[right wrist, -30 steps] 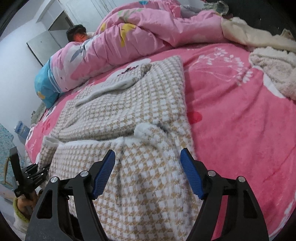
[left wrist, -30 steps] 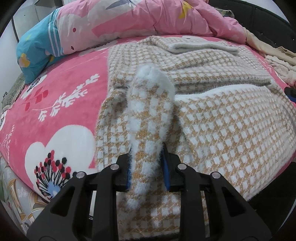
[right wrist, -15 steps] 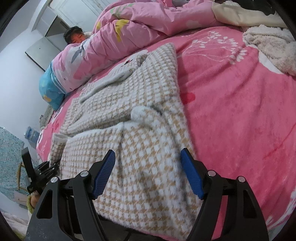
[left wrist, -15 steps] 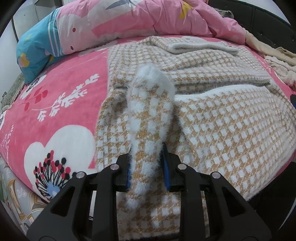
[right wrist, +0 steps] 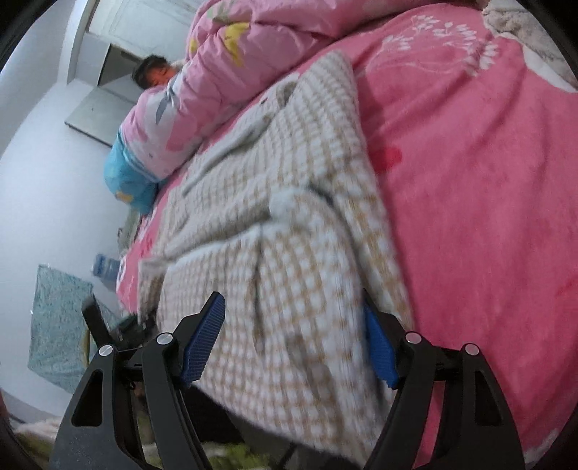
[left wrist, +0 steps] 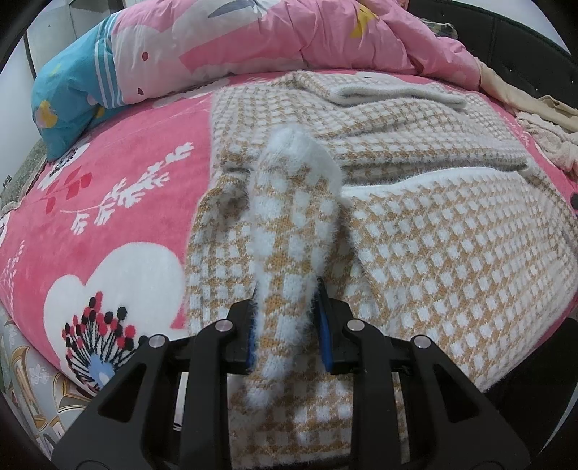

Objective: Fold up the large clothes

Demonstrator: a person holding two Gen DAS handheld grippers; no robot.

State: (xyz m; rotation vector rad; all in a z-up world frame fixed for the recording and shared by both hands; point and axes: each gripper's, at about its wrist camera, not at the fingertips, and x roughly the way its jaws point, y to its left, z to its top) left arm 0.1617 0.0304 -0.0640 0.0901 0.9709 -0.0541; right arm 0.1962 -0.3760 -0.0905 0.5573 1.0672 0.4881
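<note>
Fingers [left wrist: 249, 334] of the left gripper [left wrist: 287, 330] are clamped on a raised fold of the checked knit garment [left wrist: 415, 231], the blue pads pressing the fabric from both sides at lower centre of the left wrist view. The pinched fold runs as a narrow ridge from the pads up toward mid-frame, ending in a fluffy white cuff [left wrist: 300, 148]; its long axis lies along the fingers, pointing away from the camera toward the pink quilt [left wrist: 289, 32] at the top of the frame.

Fingers [right wrist: 202, 343] of the right gripper [right wrist: 292, 343] stand wide apart, gripping nothing, with the garment's near edge lying between them at lower centre of the right wrist view. That view is motion-blurred, so contact between pads and fabric cannot be confirmed.

Garment position: spread flat on the pink bedsheet [left wrist: 119, 202], occupying the centre and right of the left wrist view. Its long axis runs from the near edge of the bed toward the quilt. A folded-over panel with a white border [left wrist: 433, 177] crosses it from side to side at mid-frame, and a pale grey collar or band [left wrist: 393, 92] lies at its far end.

A beige cloth [left wrist: 520, 94] lies at the upper right edge, apart from the garment.
</note>
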